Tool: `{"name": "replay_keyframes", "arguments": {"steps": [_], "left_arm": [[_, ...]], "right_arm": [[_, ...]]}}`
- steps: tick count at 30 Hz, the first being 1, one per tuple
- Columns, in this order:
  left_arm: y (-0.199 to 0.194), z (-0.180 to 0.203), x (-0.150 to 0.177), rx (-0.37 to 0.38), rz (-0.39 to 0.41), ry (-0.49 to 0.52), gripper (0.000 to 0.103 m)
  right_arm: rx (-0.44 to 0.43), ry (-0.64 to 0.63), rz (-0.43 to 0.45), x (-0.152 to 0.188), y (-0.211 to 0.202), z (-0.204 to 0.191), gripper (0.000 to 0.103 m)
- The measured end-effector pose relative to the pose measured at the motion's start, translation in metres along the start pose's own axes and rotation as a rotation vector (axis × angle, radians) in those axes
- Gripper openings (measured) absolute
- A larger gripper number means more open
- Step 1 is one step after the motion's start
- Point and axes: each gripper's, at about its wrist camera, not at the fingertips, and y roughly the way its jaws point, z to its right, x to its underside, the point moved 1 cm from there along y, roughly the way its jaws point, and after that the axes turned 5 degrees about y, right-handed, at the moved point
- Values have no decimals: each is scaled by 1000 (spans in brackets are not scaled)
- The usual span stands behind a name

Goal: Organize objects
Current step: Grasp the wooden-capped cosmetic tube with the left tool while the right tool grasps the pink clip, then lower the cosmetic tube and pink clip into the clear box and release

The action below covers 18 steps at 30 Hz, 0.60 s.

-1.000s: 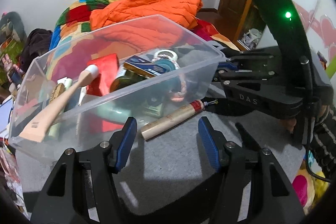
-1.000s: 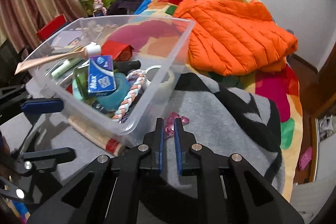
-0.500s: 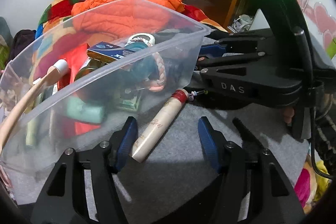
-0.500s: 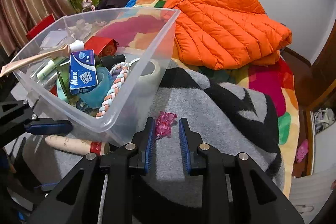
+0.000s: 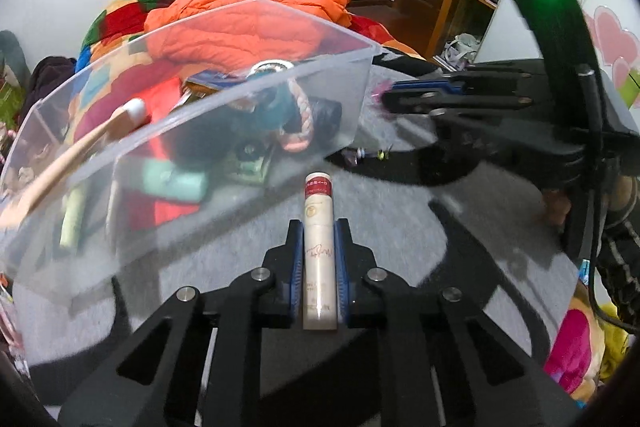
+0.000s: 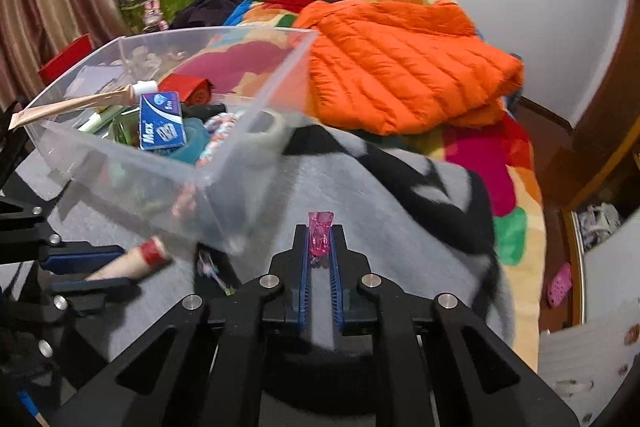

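Between left tongs (image 5: 319,233), tube (image 5: 319,227) pointing forward

Counts: 1 clear plastic bin (image 6: 120,163). 1 cream tube with red cap (image 5: 319,247). 1 pink hair clip (image 6: 319,235). 1 blue Max box (image 6: 162,127). 1 braided rope ring (image 5: 301,123). 1 tape roll (image 6: 269,130). 1 red box (image 6: 188,89). 1 orange down jacket (image 6: 400,67). 2 grippers: left (image 5: 319,231), right (image 6: 319,241).
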Motion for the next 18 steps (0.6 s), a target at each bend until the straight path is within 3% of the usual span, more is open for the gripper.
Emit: {"name": "replay_keyframes", "arguments": {"steps": [8, 18], "left_arm": [[-38, -10, 24, -3, 72, -102, 14], [-101, -21, 8, -53, 224, -151, 14]], "right_arm": [[-61, 64, 89, 10, -54, 1, 8], [-152, 53, 232, -19, -112, -30, 8]]}}
